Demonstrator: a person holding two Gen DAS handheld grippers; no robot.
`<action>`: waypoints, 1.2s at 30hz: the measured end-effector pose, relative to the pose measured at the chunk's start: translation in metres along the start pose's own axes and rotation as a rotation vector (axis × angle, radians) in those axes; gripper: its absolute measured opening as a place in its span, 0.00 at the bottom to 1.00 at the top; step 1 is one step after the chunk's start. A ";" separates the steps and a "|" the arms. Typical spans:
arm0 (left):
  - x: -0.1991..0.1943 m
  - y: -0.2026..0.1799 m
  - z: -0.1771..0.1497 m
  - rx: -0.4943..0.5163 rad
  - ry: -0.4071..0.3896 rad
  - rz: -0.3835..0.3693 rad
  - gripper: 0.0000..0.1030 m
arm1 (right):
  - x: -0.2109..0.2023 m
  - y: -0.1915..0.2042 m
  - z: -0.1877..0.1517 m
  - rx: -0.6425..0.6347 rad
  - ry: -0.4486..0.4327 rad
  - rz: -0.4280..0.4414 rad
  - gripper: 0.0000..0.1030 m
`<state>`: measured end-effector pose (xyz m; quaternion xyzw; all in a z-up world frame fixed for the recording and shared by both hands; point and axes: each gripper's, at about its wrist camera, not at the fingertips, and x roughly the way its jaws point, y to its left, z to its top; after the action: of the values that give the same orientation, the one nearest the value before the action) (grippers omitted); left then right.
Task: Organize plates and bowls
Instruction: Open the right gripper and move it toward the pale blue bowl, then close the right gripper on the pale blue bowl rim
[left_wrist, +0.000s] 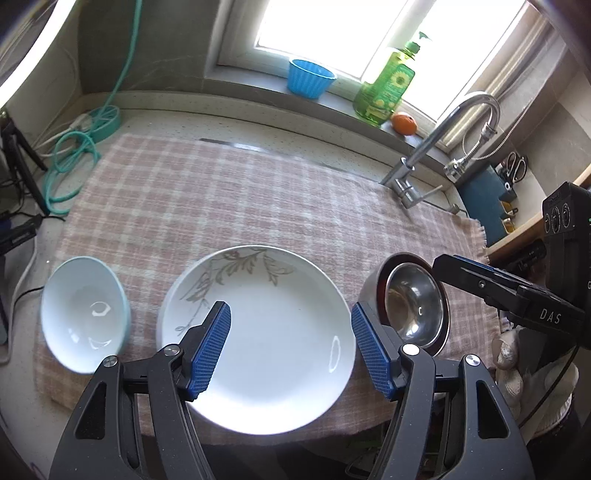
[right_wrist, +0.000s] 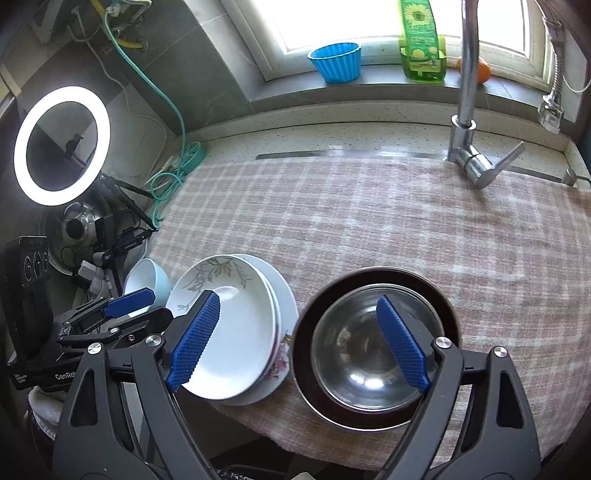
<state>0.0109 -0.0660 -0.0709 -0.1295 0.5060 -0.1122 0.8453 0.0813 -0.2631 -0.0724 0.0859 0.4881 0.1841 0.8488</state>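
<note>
Presently, stacking pending: both tongs, left tongs (left_wrist: 291, 345) and right tongs (right_wrist: 298, 339), held apart, empty; blue bowl (left_wrist: 84, 314) at 9 o'clock of plates (left_wrist: 258, 317) to be gripped next.

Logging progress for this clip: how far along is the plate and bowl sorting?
Done: plates stacked, steel bowl nested in a dark-rimmed dish. In hand: nothing; left gripper and right gripper hover open. Left: the pale blue bowl sits alone on the checked cloth.
</note>
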 end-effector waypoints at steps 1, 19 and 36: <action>-0.005 0.009 -0.002 -0.021 -0.010 0.006 0.66 | 0.003 0.008 0.002 -0.010 0.000 0.008 0.87; -0.049 0.147 -0.045 -0.317 -0.088 0.109 0.64 | 0.070 0.122 0.018 -0.168 0.090 0.118 0.86; -0.033 0.208 -0.052 -0.426 -0.034 0.060 0.29 | 0.168 0.174 0.016 -0.126 0.280 0.215 0.61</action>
<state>-0.0378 0.1349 -0.1363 -0.2920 0.5075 0.0246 0.8103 0.1314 -0.0365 -0.1414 0.0577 0.5770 0.3139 0.7518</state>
